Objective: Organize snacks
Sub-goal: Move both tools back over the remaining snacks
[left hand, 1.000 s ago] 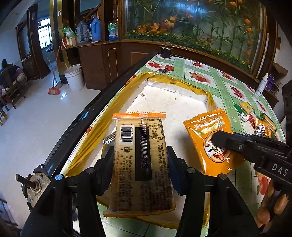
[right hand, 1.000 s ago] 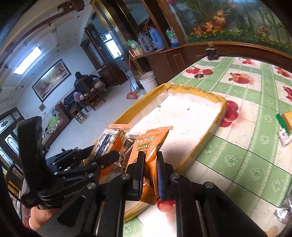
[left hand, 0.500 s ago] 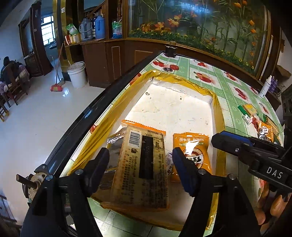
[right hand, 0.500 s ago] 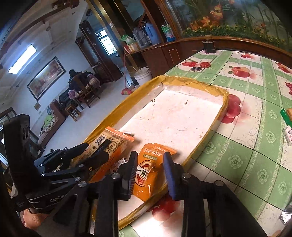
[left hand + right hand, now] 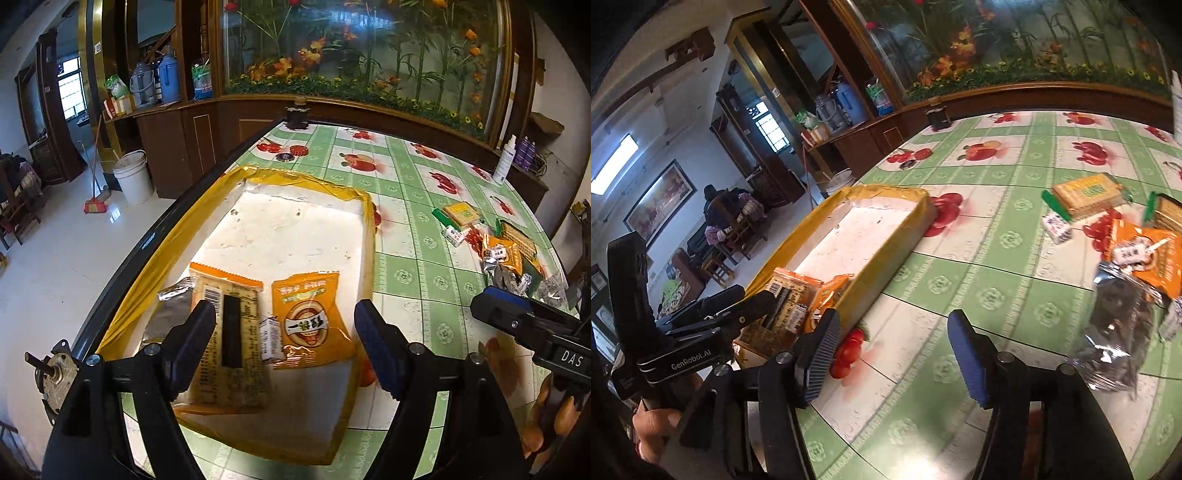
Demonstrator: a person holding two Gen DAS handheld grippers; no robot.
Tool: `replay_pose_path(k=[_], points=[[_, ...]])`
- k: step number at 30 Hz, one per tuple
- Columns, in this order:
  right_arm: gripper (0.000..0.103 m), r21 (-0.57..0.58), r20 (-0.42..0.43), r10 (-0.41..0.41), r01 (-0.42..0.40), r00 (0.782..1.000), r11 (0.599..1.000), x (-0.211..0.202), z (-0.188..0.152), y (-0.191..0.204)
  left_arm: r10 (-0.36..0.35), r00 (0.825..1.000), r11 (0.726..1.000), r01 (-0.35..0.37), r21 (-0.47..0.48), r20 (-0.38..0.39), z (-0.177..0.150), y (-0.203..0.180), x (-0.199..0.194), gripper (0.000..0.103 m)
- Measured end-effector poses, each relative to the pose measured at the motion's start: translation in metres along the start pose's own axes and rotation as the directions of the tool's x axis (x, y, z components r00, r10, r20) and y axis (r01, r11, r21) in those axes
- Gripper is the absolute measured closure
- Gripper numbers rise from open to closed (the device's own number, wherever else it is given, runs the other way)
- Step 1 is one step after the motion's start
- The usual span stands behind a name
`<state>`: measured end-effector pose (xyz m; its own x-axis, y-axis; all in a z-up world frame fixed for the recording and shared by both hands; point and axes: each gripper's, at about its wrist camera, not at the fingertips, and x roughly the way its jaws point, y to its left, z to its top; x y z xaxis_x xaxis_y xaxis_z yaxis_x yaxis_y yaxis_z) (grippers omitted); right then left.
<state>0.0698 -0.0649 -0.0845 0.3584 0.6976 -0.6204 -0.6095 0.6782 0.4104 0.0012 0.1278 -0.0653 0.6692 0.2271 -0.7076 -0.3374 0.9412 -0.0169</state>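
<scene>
Both grippers have jaws opening with nothing gripped: the left gripper (image 5: 284, 343) hovers over the near end of a yellow-rimmed tray (image 5: 317, 184), the right gripper (image 5: 890, 354) above the green checked tablecloth (image 5: 979, 266) beside it. Inside the tray lie a barcoded cracker packet (image 5: 229, 332) and an orange snack pouch (image 5: 310, 325), side by side. More snack packets (image 5: 1123, 258) sit scattered on the cloth, well apart from the tray.

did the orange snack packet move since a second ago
Yes. The orange snack packet was upright in the right claw over the yellow tray's near edge; now it lies flat inside, beside the long cracker pack.
</scene>
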Motion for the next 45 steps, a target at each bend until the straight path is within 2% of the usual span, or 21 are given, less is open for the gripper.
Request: replay_pose_path(k=[7,9,18,21,27,31,34,38,45], points=[[0.029,0.089,0.045,-0.078,0.074,0.996,0.993,-0.041,-0.014,-0.046,-0.015,1.0,0.998,0.015,0.057,-0.006,-0.001,-0.031,-0.005,0.025],[0.028,0.104,0.054,-0.101,0.095,0.993,0.99,-0.05,-0.016,-0.055,-0.011,1.0,0.997,0.012,0.072,-0.008,-0.001,-0.039,-0.006,0.019],[0.018,0.145,0.077,-0.195,0.183,0.978,0.972,-0.083,-0.03,-0.084,0.053,0.999,0.99,-0.052,0.129,-0.002,-0.004,-0.066,-0.007,0.019],[0.018,0.147,0.088,-0.225,0.211,0.97,0.966,-0.095,-0.035,-0.093,0.045,0.999,0.99,-0.044,0.136,-0.004,-0.006,-0.074,-0.007,0.019],[0.017,0.173,0.091,-0.298,0.28,0.95,0.944,-0.118,-0.047,-0.116,-0.016,0.999,0.984,0.021,0.176,-0.032,-0.009,-0.105,0.0,0.019],[0.017,0.21,0.088,-0.334,0.311,0.938,0.927,-0.132,-0.055,-0.134,-0.091,0.994,0.973,0.103,0.208,-0.067,-0.01,-0.137,0.006,0.019],[0.017,0.231,0.087,-0.355,0.327,0.931,0.916,-0.14,-0.059,-0.146,-0.17,0.981,0.958,0.187,0.215,-0.094,-0.008,-0.165,0.011,0.019],[0.017,0.251,0.087,-0.372,0.342,0.924,0.906,-0.148,-0.063,-0.158,-0.238,0.963,0.939,0.262,0.222,-0.129,-0.004,-0.198,0.022,0.019],[0.017,0.254,0.087,-0.427,0.394,0.9,0.883,-0.161,-0.062,-0.175,-0.293,0.935,0.922,0.332,0.198,-0.202,0.0,-0.23,0.053,0.02]])
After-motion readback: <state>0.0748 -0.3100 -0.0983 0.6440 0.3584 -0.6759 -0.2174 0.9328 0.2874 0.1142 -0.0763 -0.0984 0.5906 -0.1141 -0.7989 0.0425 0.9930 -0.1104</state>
